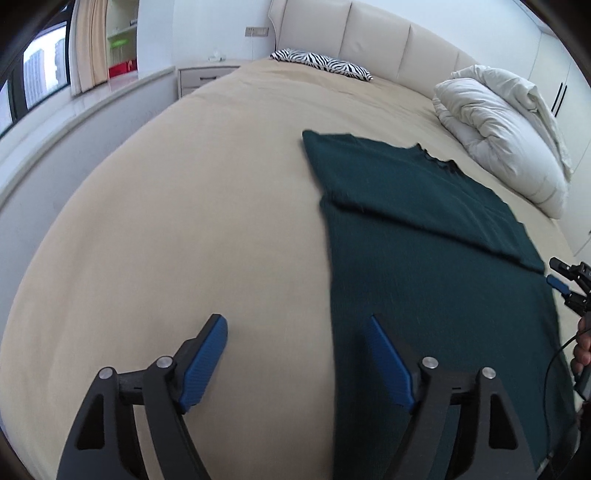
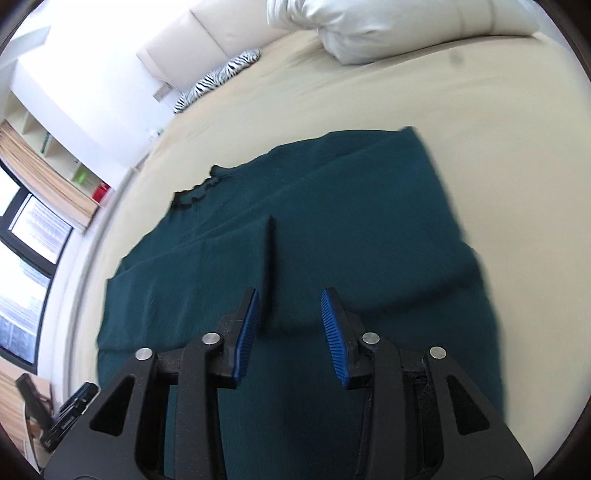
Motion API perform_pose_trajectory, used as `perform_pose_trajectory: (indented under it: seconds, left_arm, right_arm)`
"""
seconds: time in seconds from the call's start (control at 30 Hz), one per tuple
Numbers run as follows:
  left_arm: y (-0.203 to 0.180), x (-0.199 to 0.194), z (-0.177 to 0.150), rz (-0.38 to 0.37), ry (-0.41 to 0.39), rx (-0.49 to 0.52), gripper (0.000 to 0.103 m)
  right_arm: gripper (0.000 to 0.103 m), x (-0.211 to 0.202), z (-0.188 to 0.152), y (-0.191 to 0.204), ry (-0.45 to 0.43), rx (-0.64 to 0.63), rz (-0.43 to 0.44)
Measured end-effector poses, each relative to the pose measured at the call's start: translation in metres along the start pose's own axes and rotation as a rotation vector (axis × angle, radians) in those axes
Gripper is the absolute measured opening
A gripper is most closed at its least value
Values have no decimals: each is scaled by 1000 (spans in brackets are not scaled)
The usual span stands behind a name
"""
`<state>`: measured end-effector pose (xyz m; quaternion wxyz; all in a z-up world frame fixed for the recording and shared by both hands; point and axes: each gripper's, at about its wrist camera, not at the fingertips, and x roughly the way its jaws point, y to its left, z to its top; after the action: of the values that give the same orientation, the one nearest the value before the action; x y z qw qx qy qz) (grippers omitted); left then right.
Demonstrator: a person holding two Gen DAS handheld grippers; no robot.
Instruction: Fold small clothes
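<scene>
A dark green sweater (image 1: 424,236) lies flat on the beige bed (image 1: 184,221), one sleeve folded across it. The left gripper (image 1: 297,332) and right gripper (image 2: 290,306) both hover with jaws apart, holding nothing. The sweater's near edge is cut off from view.

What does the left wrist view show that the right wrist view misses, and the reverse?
Only the left wrist view: the nightstand, the wall switches, the right gripper at the sweater's edge. Only the right wrist view: a folded-over flap edge on the sweater and dark gear beside the bed. Both: green sweater, zebra pillow, white duvet, beige sheet, window.
</scene>
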<state>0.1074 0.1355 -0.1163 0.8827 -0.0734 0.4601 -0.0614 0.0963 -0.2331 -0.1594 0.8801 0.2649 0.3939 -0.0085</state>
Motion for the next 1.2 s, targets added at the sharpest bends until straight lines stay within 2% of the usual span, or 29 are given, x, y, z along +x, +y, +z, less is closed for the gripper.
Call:
perform_pose_trajectory:
  seconds: [0.07, 0.13, 0.2, 0.3, 0.43, 0.67, 0.83, 0.97, 1.13, 1.2]
  left_arm:
    - [13, -15, -21, -75, 31, -46, 80]
    - [24, -25, -41, -129, 65, -93, 80]
    - [30, -38, -59, -168, 74, -124, 79]
    - [37, -55, -79, -255, 102, -171, 78]
    - [39, -68, -100, -346, 152, -215, 75]
    - [24, -74, -121, -433, 242, -170, 68]
    - [25, -70, -122, -463, 266, -201, 61]
    - [23, -69, -122, -468, 281, -195, 54]
    - [25, -65, -122, -466, 287, -207, 52]
    - [25, -66, -124, -466, 288, -211, 52]
  right_arm:
    - [59, -32, -19, -9, -27, 8, 17]
    - [64, -66, -40, -22, -51, 2, 37]
    - [65, -96, -64, -36, -50, 14, 50]
    - [65, -130, -97, -52, -4, 39, 66]
    - [65, -163, -127, -65, 24, 37, 73]
    - [65, -203, -162, -89, 48, 72, 61]
    - [65, -218, -174, -104, 67, 107, 46]
    - [65, -228, -179, -116, 82, 125, 36]
    - [65, -236, -180, -133, 111, 176, 16]
    - [65, -234, -180, -139, 151, 206, 28]
